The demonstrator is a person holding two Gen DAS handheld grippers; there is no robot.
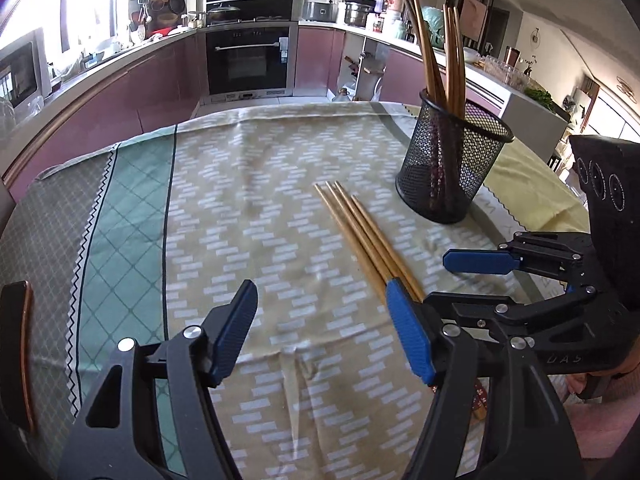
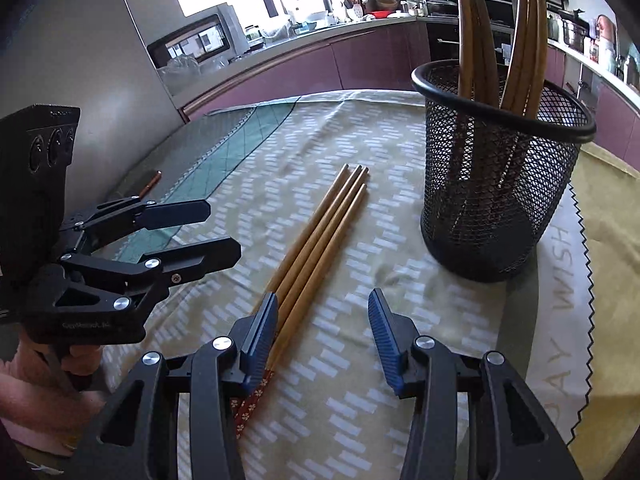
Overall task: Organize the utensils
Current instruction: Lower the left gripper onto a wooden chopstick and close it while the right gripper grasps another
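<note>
Several wooden chopsticks [image 1: 362, 236] lie side by side on the tablecloth, tips pointing away; they also show in the right wrist view [image 2: 320, 232]. A black mesh holder [image 1: 452, 160] stands upright beyond them with several chopsticks in it; it also shows in the right wrist view [image 2: 500, 176]. My left gripper [image 1: 322, 328] is open and empty, its right finger just over the loose chopsticks' near ends. My right gripper [image 2: 322, 336] is open and empty, its left finger beside the chopsticks' patterned ends. Each gripper shows in the other's view: the right [image 1: 436, 280], the left [image 2: 216, 228].
The table has a patterned cloth [image 1: 248, 208] with a green band at the left. A dark flat object with a copper edge [image 1: 18, 356] lies at the table's left edge. A yellow cloth [image 2: 608, 208] lies to the right of the holder. Kitchen counters and an oven stand behind.
</note>
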